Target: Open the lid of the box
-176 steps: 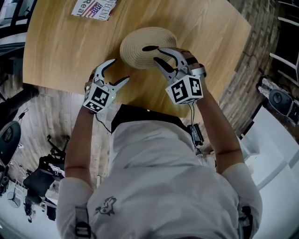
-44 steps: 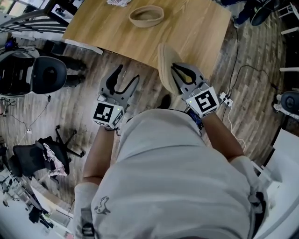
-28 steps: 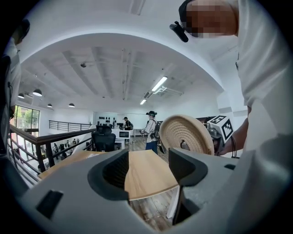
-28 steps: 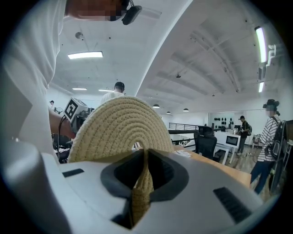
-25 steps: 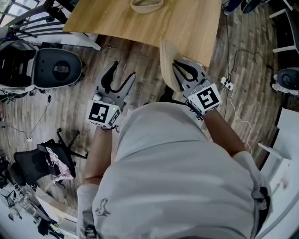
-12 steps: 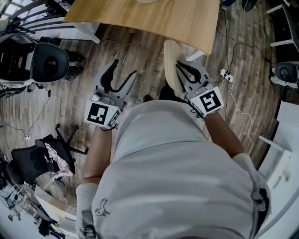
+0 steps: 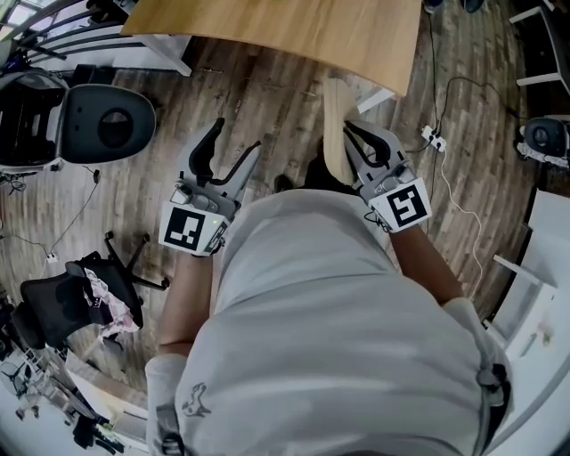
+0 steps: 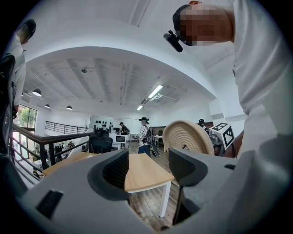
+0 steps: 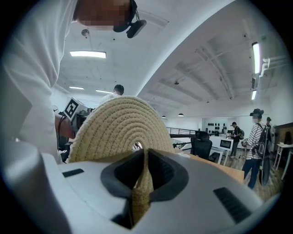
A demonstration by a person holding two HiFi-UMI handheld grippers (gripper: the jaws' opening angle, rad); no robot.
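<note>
We are pinching the coiled-rope lid (image 9: 120, 130) by its rim in our right claw (image 9: 143, 155), short of the table (image 7: 294, 27). It is seeming light, soft and grippy. Our left claw (image 7: 233, 150) is gaping, empty.

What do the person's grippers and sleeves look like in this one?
The left gripper and right gripper both have light grey bodies with curved black jaws. Each carries a white cube with black square markers. The person wears a pale short-sleeved shirt with a small dark print near one shoulder.

No legible words or numbers, black-and-white square marker (image 7: 189, 229) on back of left gripper (image 7: 236, 138), matching one on right gripper (image 7: 346, 131)
</note>
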